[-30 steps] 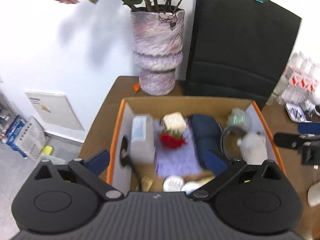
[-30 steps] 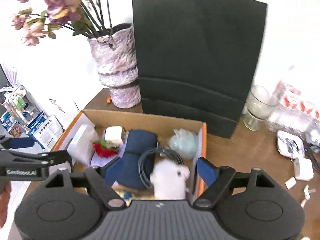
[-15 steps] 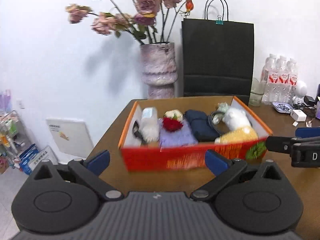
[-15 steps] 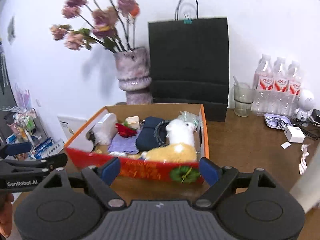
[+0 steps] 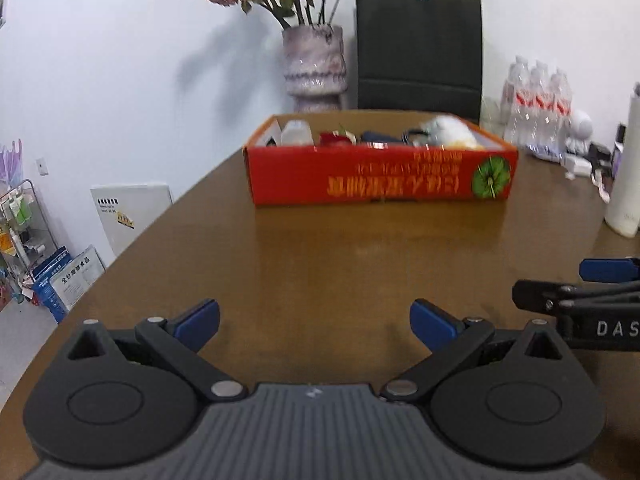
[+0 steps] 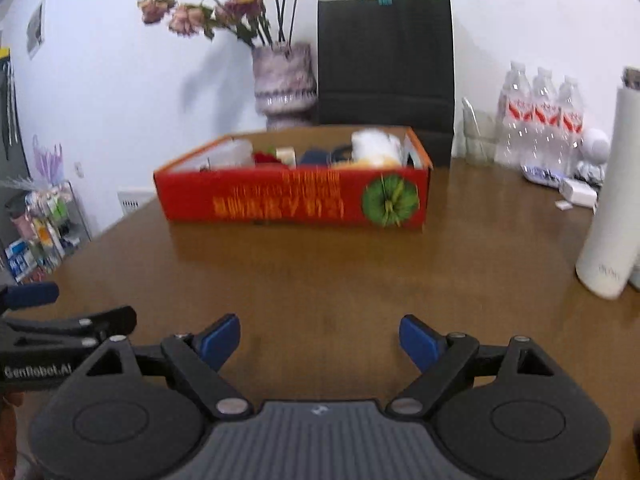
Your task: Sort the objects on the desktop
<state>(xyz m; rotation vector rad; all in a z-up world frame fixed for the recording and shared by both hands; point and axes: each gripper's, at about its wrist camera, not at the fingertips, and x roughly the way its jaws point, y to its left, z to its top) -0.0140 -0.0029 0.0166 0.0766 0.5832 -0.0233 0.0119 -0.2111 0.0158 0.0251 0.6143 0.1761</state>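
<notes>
Both your left gripper [image 5: 314,320] and right gripper [image 6: 320,338] gape empty; the box [image 6: 292,196] looks full, so overfilling may spill it.

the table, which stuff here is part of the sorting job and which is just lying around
Job: red box holding the sorted items; left gripper and right gripper, both open, empty.

Lying about: vase, black bag, water bottles, white cylinder.

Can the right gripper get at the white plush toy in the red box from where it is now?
Probably yes. The right gripper is open and empty, with only bare table between it and the red box. The white plush toy sits at the box's right end above the rim, so come in over the near wall.
</notes>
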